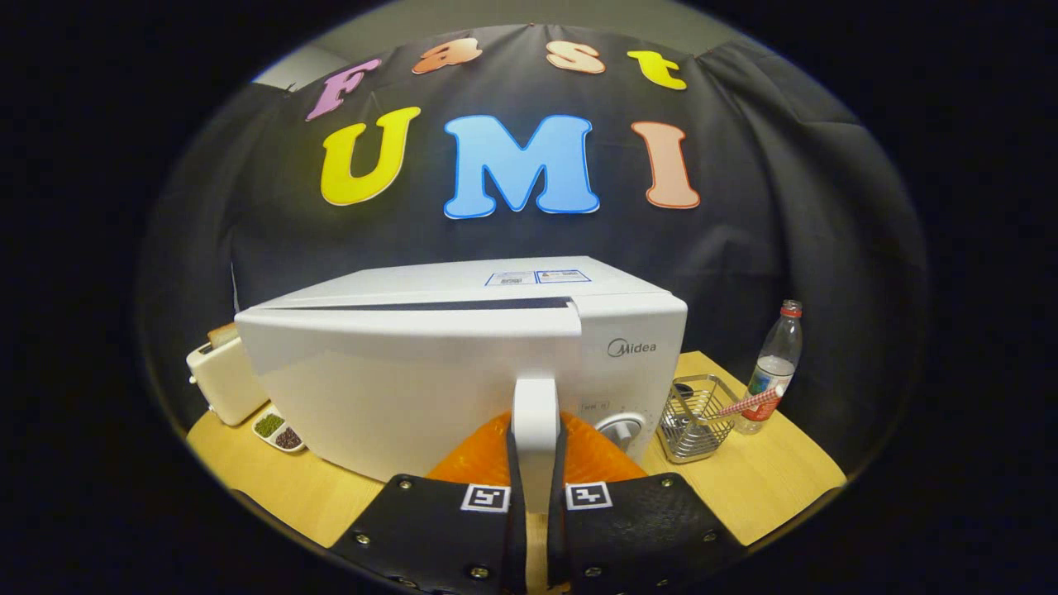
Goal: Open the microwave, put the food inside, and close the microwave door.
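Gripping white door handle (536, 430), gripper (536, 487) closed, microwave (463, 364) door ajar

One white boxy microwave (463, 364); one cream toaster (221, 378); one white two-compartment dish (278, 431); one wire metal basket (693, 417); one clear plastic bottle (774, 368); one wooden table (769, 487).
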Tool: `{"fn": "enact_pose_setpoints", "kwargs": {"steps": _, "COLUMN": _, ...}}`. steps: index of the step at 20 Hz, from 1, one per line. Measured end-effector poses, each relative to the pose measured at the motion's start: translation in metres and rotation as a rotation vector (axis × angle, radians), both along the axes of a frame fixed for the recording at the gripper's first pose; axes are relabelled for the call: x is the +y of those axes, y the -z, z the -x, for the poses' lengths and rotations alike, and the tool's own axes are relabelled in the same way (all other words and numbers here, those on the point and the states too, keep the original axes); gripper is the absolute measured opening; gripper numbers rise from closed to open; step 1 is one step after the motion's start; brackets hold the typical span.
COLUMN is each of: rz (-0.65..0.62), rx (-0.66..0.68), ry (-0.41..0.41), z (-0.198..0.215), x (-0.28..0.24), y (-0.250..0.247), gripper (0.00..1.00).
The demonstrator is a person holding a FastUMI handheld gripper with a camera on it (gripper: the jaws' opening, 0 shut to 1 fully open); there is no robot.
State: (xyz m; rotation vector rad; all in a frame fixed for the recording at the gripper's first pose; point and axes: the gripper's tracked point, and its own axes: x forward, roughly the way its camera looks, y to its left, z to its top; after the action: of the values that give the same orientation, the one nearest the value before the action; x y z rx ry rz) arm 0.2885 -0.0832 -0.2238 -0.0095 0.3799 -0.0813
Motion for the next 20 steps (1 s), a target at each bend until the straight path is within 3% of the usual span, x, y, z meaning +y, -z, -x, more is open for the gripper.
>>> {"fn": "enact_pose_setpoints", "kwargs": {"steps": 20, "rz": -0.057, "rx": 0.070, "ry": 0.038, "z": 0.138, "x": 0.086, "y": -0.012, "gripper": 0.11}}
